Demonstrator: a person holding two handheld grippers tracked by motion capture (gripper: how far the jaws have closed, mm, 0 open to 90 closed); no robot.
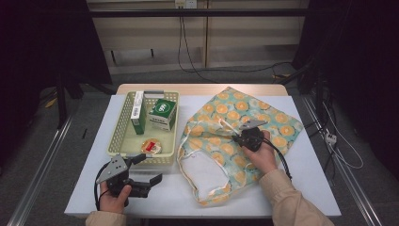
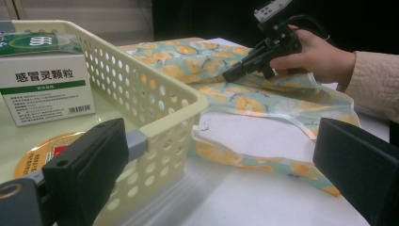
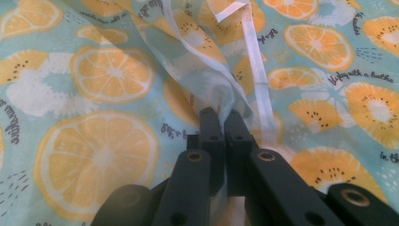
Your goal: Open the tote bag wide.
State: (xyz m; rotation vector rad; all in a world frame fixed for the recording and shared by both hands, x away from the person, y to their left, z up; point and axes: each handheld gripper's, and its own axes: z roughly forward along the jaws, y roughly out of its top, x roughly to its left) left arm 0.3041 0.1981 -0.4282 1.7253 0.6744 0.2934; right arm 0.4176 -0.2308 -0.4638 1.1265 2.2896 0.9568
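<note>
A cloth bag (image 1: 235, 122) printed with orange slices on pale blue lies flat on the right half of the white table. My right gripper (image 1: 234, 137) rests on its middle, pointing left. In the right gripper view its jaws (image 3: 221, 115) are shut on a raised fold of the bag's fabric (image 3: 103, 75), beside a white strap (image 3: 259, 80). My left gripper (image 1: 149, 168) lies near the table's front left with its jaws wide apart and nothing between them. In the left gripper view it (image 2: 221, 179) faces a corner of the yellow basket (image 2: 155, 70).
The yellow perforated basket (image 1: 121, 127) stands at the left and holds a green-and-white medicine box (image 1: 163, 113), a slim upright box (image 1: 138, 113) and a round tin (image 1: 151, 146). Bare white table (image 1: 310, 179) lies right of the bag. The bag's white-lined mouth (image 1: 202, 169) faces front.
</note>
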